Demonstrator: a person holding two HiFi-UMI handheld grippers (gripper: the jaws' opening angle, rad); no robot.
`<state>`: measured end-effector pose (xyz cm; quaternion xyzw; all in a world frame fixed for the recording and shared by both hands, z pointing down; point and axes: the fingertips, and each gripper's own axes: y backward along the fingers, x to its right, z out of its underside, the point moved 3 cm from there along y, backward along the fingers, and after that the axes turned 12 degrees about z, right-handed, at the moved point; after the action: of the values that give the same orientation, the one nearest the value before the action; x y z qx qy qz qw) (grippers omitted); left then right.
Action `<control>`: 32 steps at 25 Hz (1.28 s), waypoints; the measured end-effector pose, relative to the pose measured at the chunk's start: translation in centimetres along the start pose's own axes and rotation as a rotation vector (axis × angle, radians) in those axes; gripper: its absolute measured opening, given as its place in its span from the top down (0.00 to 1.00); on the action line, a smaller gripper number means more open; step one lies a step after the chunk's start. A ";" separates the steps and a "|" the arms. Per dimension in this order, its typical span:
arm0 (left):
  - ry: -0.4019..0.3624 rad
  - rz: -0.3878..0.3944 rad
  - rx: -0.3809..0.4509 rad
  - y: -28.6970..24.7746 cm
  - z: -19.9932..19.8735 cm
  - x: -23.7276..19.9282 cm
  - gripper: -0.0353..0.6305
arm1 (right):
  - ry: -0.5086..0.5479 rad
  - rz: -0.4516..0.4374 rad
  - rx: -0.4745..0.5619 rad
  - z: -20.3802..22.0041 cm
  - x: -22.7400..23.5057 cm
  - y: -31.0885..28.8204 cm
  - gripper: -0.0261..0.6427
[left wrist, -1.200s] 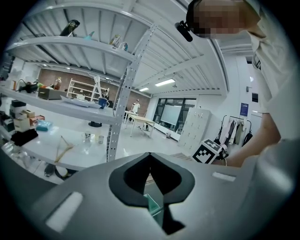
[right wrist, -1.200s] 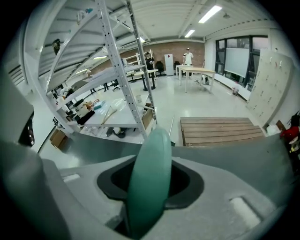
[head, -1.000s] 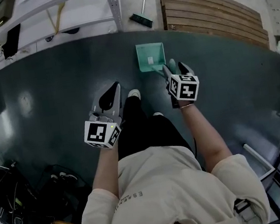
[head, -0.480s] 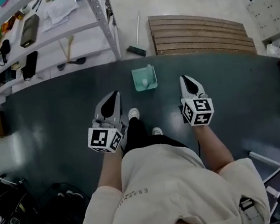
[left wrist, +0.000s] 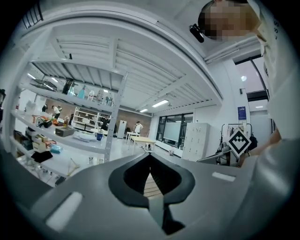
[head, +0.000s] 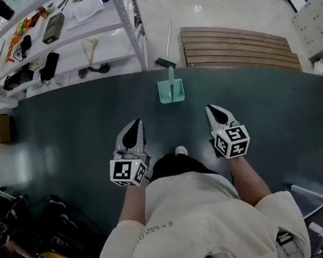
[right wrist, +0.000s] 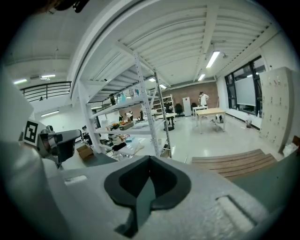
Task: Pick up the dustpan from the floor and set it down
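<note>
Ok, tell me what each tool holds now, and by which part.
Nothing: the left tool and the right tool are both shut and empty; the green dustpan sits on the floor ahead, touching neither.

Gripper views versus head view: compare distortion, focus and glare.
Head view: mild wide-angle lean in the shelving, the dustpan crisp, the dark mat evenly dim. Left gripper view: heavy fisheye with black corners, the left tongs soft against a sharper room. Right gripper view: same fisheye, the right tongs soft, the ceiling lights blown out.
</note>
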<state>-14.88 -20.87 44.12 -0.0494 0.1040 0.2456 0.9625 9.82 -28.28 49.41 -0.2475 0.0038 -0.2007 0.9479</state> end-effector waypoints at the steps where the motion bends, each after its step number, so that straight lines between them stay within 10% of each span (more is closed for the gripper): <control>1: -0.005 -0.004 -0.004 1.0 0.2 0.4 0.92 | -0.009 -0.006 0.000 0.6 -0.2 0.9 0.97; 20: -0.053 0.143 0.006 24.2 2.1 16.4 0.92 | 0.008 0.031 0.082 11.2 -11.4 25.9 0.97; 32: -0.012 0.135 0.042 30.9 3.8 20.2 0.92 | 0.021 0.013 0.050 14.9 -16.3 31.5 0.97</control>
<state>-11.81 16.05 41.89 -0.0206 0.1066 0.3079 0.9452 8.32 10.07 46.18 -0.2218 0.0104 -0.1970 0.9549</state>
